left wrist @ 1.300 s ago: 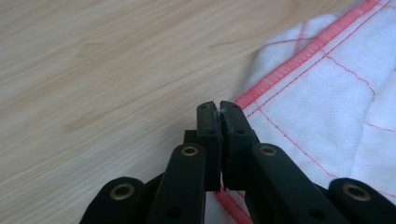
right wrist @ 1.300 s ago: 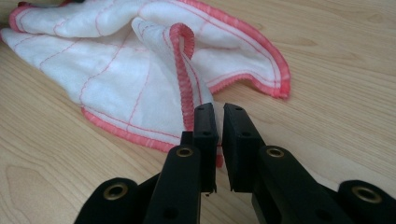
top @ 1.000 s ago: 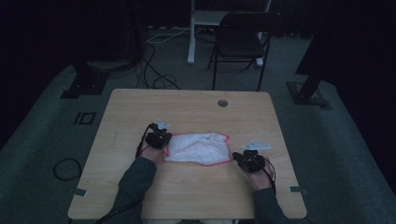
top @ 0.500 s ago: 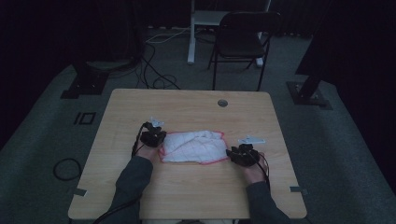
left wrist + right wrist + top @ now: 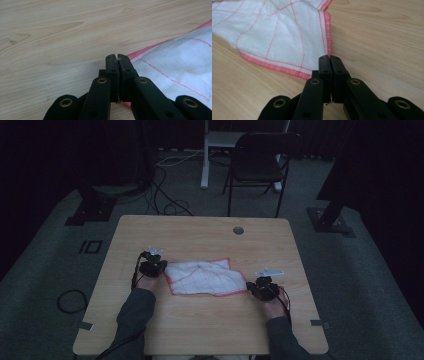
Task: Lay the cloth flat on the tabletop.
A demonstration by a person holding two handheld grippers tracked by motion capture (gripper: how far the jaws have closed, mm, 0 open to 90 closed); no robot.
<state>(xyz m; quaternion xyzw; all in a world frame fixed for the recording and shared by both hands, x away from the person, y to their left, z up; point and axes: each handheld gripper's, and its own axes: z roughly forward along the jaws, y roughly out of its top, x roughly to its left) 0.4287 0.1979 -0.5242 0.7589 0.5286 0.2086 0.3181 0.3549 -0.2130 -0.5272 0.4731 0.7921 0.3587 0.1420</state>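
The left gripper (image 5: 154, 266) has its jaws pinched together on the left corner of a white cloth with pink edging (image 5: 205, 277). The right gripper (image 5: 262, 287) clamps the cloth's right corner the same way. The cloth lies spread between them on the light wooden table (image 5: 200, 330), near the person's edge.
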